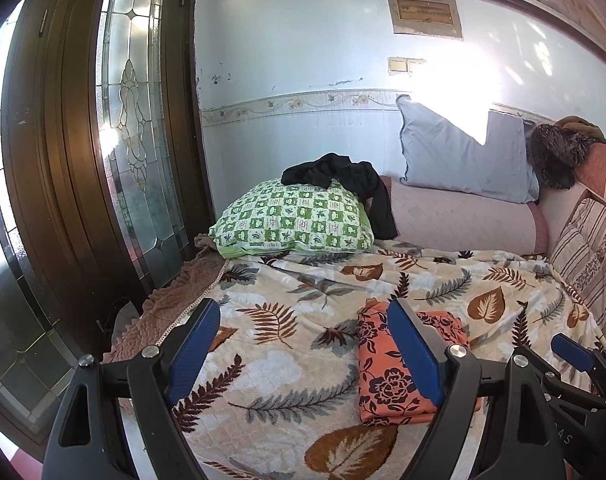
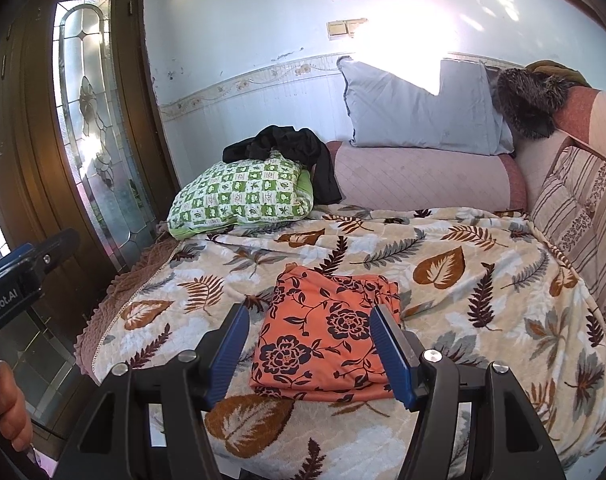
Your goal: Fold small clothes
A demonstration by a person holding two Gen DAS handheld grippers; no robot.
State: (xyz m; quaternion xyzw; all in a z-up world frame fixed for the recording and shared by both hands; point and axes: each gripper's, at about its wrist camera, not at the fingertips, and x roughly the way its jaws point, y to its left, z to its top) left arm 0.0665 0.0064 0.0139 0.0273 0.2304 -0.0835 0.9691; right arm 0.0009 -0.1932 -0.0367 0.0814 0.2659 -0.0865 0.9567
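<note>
An orange garment with dark flowers [image 2: 323, 344] lies folded into a flat rectangle on the leaf-print blanket [image 2: 463, 300]. My right gripper [image 2: 310, 314] hovers just in front of it, jaws apart and nothing pinched; the cloth shows between its blue pads [image 2: 391, 356]. In the left wrist view the same garment [image 1: 383, 384] lies partly behind the right-hand finger of my left gripper [image 1: 305, 308], which stands wide open over bare blanket to the garment's left. The right gripper's tip [image 1: 571, 354] shows at that view's right edge. A crumpled black garment [image 2: 279, 148] lies on a green checked pillow [image 2: 243, 196].
A pink bolster [image 2: 419, 178] and a pale blue pillow [image 2: 419, 108] line the wall behind the bed. A striped cushion [image 2: 583, 208] is at the right, and a wooden door with leaded glass [image 2: 91, 120] stands left of the bed. A hand [image 2: 5, 404] holds the left gripper.
</note>
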